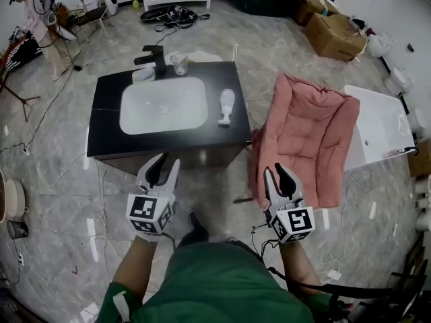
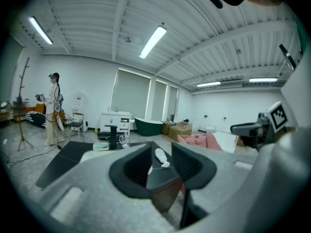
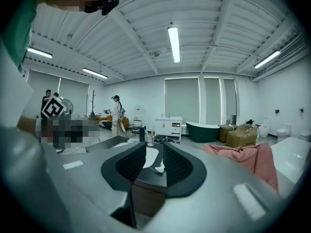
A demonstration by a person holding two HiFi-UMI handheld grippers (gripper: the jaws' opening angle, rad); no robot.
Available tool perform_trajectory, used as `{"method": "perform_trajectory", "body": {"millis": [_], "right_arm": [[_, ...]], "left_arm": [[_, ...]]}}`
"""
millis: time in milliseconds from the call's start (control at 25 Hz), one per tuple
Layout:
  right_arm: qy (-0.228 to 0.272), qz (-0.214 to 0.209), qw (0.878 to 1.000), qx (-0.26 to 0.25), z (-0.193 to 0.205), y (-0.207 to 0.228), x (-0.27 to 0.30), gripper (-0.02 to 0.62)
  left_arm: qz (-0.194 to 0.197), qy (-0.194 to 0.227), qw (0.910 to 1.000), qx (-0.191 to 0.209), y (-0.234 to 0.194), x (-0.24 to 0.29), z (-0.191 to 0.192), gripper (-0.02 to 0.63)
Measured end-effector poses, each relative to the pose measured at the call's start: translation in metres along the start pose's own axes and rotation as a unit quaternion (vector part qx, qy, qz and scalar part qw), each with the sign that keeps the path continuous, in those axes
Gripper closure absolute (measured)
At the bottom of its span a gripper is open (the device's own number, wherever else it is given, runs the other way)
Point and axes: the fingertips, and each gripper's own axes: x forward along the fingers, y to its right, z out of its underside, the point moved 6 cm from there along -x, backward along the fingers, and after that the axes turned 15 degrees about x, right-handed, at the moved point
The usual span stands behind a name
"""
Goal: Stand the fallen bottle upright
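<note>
A white bottle (image 1: 226, 106) lies on its side on the black vanity top (image 1: 108, 89), just right of the white sink basin (image 1: 163, 105). Both grippers hover over the floor in front of the vanity, well short of the bottle. My left gripper (image 1: 169, 160) is open and holds nothing. My right gripper (image 1: 276, 171) stands open and empty near the pink cushion. In the left gripper view the bottle (image 2: 159, 155) shows far off between the jaws of the left gripper (image 2: 161, 148). The right gripper view shows the bottle (image 3: 159, 169) small beyond the right gripper (image 3: 154, 147).
A black faucet (image 1: 151, 56), a glass (image 1: 179, 64) and a soap dish (image 1: 143, 75) stand at the vanity's back edge. A pink cushion (image 1: 310, 136) lies to the right, a white basin (image 1: 380, 126) beyond it. Cables cross the floor; cardboard boxes (image 1: 333, 29) sit far right.
</note>
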Motion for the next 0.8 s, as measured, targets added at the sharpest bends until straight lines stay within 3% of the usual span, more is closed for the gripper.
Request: {"method": "perform_trajectory", "body": {"millis": [400,800], "right_arm": [[-0.041,0.012,0.999,-0.014,0.012,0.002,0.065,0.502],[-0.077,-0.028,0.997,-0.014,0.011,0.044,0.150,0.502]], "left_arm": [[0.012,-0.017,0.9997,-0.011,-0.044,0.034,0.016,0.480],[-0.010,-0.043,0.9990,-0.002,-0.061,0.091,0.015,0.480]]}}
